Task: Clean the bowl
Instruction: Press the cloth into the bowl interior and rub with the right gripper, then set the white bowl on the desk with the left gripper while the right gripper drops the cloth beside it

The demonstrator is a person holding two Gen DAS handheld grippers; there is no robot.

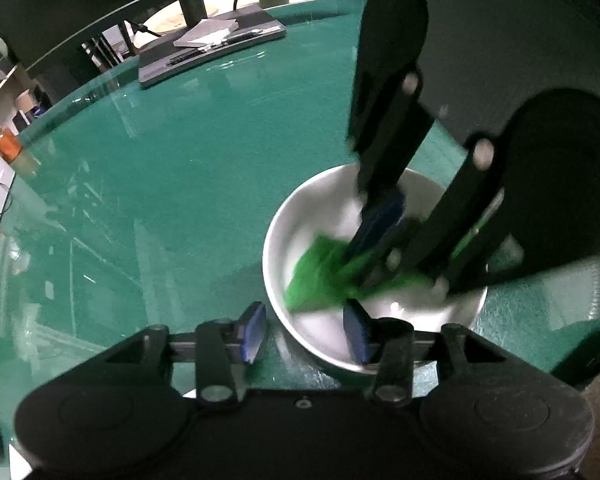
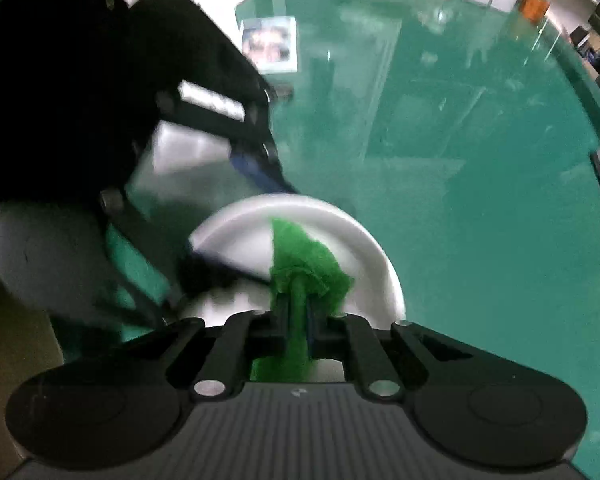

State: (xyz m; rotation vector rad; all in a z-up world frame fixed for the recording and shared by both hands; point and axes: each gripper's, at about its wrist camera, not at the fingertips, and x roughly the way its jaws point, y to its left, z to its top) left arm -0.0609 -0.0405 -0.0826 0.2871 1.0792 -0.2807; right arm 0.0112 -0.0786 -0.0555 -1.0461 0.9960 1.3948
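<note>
the right gripper [image 2: 298,316], low in the middle of its own view, is clamped tight on a bunched green cloth [image 2: 306,268], which fans out past the fingertips into the white bowl [image 2: 364,240]. in the left wrist view the same gripper reaches down from the upper right and presses the cloth [image 1: 320,276] against the bowl's inner floor; the blur there suggests wiping is under way.

the left gripper [image 1: 306,330], at the bottom centre of its view, has its blue pads apart and straddling the near rim of the bowl [image 1: 284,220], one pad outside, one inside; whether they actually pinch the wall cannot be told.

the bowl sits on the green glass table [image 1: 160,184], right of centre in the left view.

judging by this, the cleaning is mid-way: the cloth is in the bowl, the visible white inside shows no obvious dirt, and further wiping plus lifting the cloth out remain.
</note>
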